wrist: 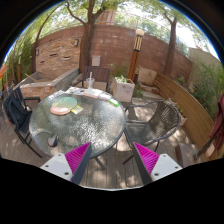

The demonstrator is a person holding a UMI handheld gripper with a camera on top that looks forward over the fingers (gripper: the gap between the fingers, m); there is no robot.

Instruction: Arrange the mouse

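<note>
- Gripper view: the tongs (112,150) stand apart, magenta pads (77,158) gripping nothing.
- Just ahead, at 12 o'clock, is a round glass table (95,128).
- The mouse cannot be made out (too small to tell); a flat orange-green item (62,108) lies at 10 o'clock.
- Beyond stand a cup (89,83) and a white planter (123,90).
- No writing is legible.

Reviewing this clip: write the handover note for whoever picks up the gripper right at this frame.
Gripper: jaws open, holding nothing, held back from the round glass-topped patio table.
On the table: a flat green-and-orange item on the far left side, and a white cup with a straw at the far edge.
No mouse can be made out from here.
Done: nothing visible yet.
Left: find the mouse, approach, grasp and arrange it.
</note>
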